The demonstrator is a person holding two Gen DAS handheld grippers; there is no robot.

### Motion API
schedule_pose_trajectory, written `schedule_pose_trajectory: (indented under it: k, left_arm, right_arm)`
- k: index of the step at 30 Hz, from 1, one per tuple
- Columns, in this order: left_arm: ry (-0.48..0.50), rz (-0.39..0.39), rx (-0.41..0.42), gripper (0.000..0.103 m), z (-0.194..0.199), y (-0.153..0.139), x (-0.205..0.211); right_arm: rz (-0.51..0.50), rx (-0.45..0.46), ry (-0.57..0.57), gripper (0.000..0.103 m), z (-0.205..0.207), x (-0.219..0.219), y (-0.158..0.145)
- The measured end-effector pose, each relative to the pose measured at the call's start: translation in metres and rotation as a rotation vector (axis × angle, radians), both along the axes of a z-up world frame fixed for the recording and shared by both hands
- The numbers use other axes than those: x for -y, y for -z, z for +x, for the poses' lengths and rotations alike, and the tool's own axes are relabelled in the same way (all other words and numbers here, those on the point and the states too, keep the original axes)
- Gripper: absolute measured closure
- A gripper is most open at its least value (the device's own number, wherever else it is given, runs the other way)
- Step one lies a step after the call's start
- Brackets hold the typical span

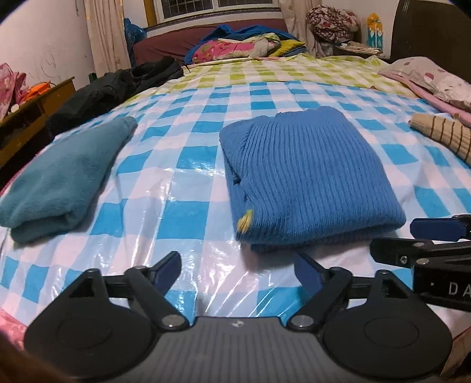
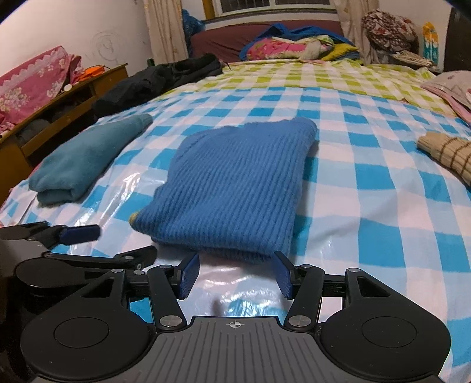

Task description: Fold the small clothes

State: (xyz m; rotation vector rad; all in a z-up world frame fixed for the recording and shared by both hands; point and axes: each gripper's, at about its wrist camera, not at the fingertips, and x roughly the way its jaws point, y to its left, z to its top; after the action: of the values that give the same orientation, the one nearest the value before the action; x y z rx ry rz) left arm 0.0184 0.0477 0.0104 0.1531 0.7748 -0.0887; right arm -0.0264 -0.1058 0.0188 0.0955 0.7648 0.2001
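Only the left wrist view shows the blue sweater's (image 1: 306, 176) yellow tag (image 1: 245, 221).

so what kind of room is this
Most likely a lived-in bedroom: the folded blue sweater lies on a bed under a checked plastic sheet, with a curtained window and piled bedding beyond.

Two folded garments lie on the bed: one blue ribbed sweater (image 1: 309, 176) and one teal fleece piece (image 1: 59, 179). One striped beige knit (image 1: 444, 135) lies apart.
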Motion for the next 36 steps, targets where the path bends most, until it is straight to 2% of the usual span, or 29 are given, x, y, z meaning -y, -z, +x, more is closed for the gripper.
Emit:
schedule_pose_trajectory:
  k: [10, 16, 36]
  left_arm:
    - [-0.02, -0.055, -0.049, 0.007, -0.006, 0.011, -0.005]
    - [-0.007, -0.088, -0.05, 0.006, -0.012, 0.01, -0.004]
    - [-0.013, -0.099, -0.064, 0.006, -0.014, 0.015, -0.002]
  right_arm:
    - [-0.048, -0.007, 0.037, 0.048, -0.01, 0.003, 0.013]
    - [-0.051, -0.021, 0.06, 0.048, -0.014, 0.007, 0.019]
    - [-0.037, -0.036, 0.081, 0.047, -0.021, 0.006, 0.025]
